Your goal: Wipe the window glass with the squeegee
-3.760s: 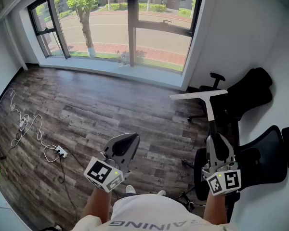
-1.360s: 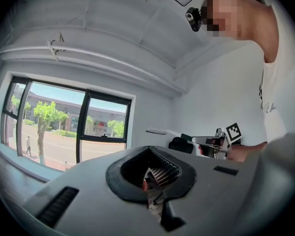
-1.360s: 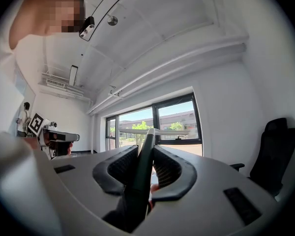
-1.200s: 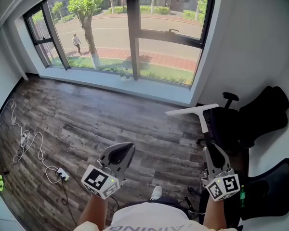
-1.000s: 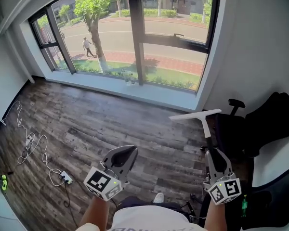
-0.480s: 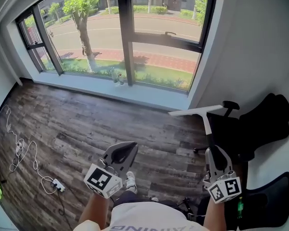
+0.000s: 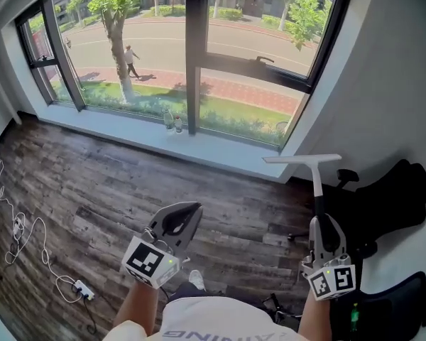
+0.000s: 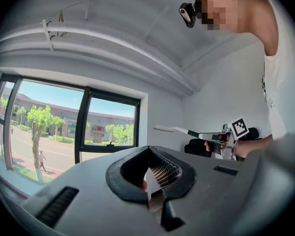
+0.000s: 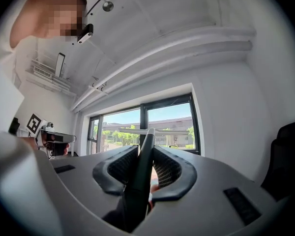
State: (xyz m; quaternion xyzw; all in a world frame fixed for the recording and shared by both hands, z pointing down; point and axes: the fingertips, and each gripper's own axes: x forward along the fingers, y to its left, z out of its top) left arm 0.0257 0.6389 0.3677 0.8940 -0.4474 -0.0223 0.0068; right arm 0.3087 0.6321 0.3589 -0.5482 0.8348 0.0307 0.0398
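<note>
While you stand well back from the window glass [image 7: 254,38], the right gripper [image 7: 325,226] has its fingers closed on the dark handle of the squeegee [image 7: 302,159]. The right gripper view shows the handle [image 9: 137,181] passing between the two pads, with the white blade [image 9: 148,130] across the top. The blade is up in the air near the right wall, well apart from the glass, so I judge that the wiping has not begun. The left gripper [image 7: 177,222] has its jaws together and nothing is between them.

Several things could go wrong from here. The handle is slim and only two pads hold it, so when you press the blade on the glass it may turn in the grip and the blade will meet the pane with one corner only. Please bring it flat and press gently. The dark middle post [image 7: 194,55] divides the panes, and a wide stroke could knock the blade against it. Small bottles [image 7: 170,121] stand on the window sill [image 7: 220,148] just beside this post, so a low stroke may push them off. The black chairs [image 7: 387,194] are close at your right and could catch your elbow. A white cable [image 7: 21,241] lies on the floor at the left, where a foot could catch on it.
</note>
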